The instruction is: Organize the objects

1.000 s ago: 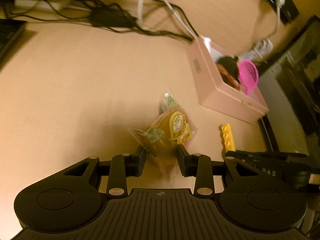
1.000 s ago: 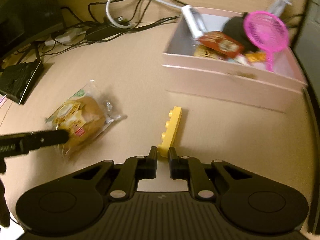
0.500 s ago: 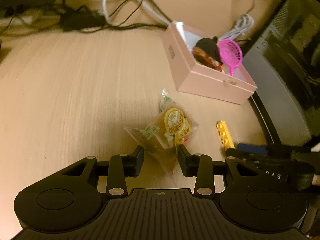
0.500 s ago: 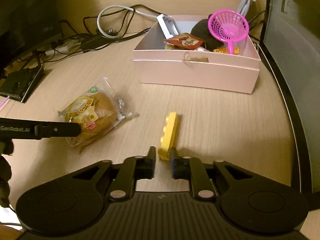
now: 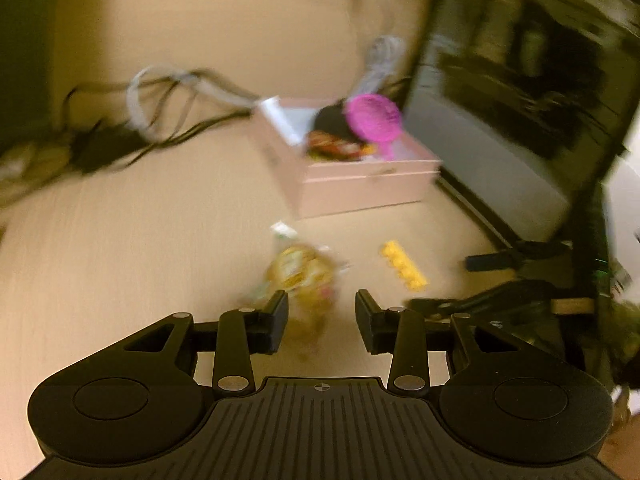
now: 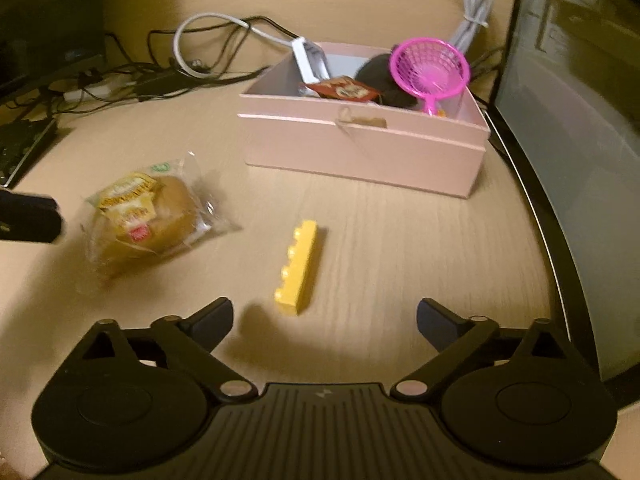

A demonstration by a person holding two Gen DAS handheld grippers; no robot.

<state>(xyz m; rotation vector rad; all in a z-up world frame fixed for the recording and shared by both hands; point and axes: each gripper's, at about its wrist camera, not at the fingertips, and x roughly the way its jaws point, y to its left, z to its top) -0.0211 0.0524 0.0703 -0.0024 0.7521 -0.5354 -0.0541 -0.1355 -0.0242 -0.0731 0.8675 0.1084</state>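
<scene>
A wrapped bun [image 6: 148,220] lies on the wooden desk, also blurred in the left wrist view [image 5: 300,276]. A yellow toy brick [image 6: 298,266] lies to its right, seen too in the left wrist view [image 5: 404,266]. A pink box [image 6: 360,152] behind them holds a pink toy strainer [image 6: 430,68], a snack packet and a dark object. My left gripper [image 5: 322,320] is open and empty, above and just behind the bun. My right gripper [image 6: 324,320] is wide open and empty, just behind the brick.
A tangle of cables [image 6: 160,76] and a white cord lie at the back left. A dark monitor [image 6: 580,160] stands along the right edge. A black device [image 6: 20,152] sits at the far left.
Both grippers have pulled back and up. The left one opened and let go of the bun. The right one opened wide; the brick lies on the desk.
</scene>
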